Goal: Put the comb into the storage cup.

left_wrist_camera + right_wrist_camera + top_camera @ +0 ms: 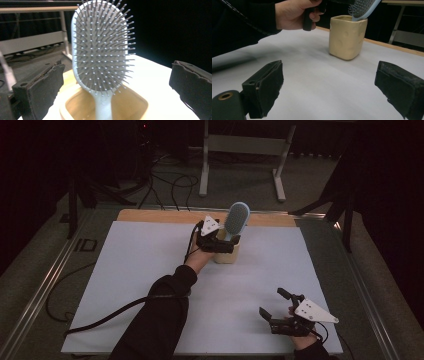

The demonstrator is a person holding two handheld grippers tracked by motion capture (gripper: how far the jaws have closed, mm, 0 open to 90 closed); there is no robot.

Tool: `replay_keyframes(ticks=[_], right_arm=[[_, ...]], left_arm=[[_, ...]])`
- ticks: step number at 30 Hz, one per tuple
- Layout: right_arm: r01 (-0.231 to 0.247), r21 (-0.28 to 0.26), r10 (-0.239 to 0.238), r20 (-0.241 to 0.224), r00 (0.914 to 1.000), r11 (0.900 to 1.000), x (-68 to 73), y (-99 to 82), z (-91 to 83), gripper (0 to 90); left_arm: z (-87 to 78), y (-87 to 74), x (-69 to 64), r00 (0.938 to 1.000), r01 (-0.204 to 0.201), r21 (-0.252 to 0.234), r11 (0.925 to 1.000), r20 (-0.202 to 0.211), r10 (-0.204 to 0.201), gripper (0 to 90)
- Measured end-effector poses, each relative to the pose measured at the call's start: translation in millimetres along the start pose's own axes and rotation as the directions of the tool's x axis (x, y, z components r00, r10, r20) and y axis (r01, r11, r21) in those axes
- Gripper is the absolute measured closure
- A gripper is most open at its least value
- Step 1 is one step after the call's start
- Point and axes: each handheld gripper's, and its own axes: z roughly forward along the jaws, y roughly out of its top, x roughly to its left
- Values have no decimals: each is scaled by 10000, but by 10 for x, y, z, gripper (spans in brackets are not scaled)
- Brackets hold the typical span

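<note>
A pale blue hairbrush (pixel 237 219) stands handle-down in a cream cup (pixel 227 254) at the back middle of the white sheet. My left gripper (pixel 226 243) is at the cup's left side, level with its rim. In the left gripper view the brush (pixel 102 50), bristles facing me, rises from the cup (pixel 72 105) between my left gripper's (pixel 118 72) wide-apart jaws, and neither pad touches it. My right gripper (pixel 272 302) rests open near the front right edge, nothing between its jaws. The right gripper (pixel 329 75) view shows the cup (pixel 347 37) and the brush (pixel 364 7) beyond it.
A white sheet (pixel 150 270) covers the table, with a wooden strip (pixel 160 216) along its back edge. The left gripper's cable (pixel 100 317) trails off the front left. Behind the table stand a metal frame (pixel 242 150), floor cables (pixel 170 185) and dark stand legs (pixel 345 210).
</note>
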Motion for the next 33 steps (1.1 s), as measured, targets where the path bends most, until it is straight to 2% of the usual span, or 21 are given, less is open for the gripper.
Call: replay_keyframes(ticks=[6, 20, 24, 33], right_arm=[[-5, 24, 5, 64, 10000, 10000, 0, 4, -6, 82], [1, 56, -1, 94, 10000, 10000, -7, 1, -11, 82], [-15, 6, 15, 99, 10000, 10000, -14, 0, -15, 82], [-13, 65, 12, 103, 9999, 10000, -12, -5, -7, 82]], left_arm=[[-43, 62, 0, 9997, -201, 336, 9992, 159, 196, 0], [-140, 186, -19, 9978, -307, 644, 9975, 608, 267, 0], [-156, 201, -9, 9957, -203, 802, 9966, 920, 129, 0], [-216, 234, -13, 9910, -411, 1029, 9938, 1311, 274, 0]])
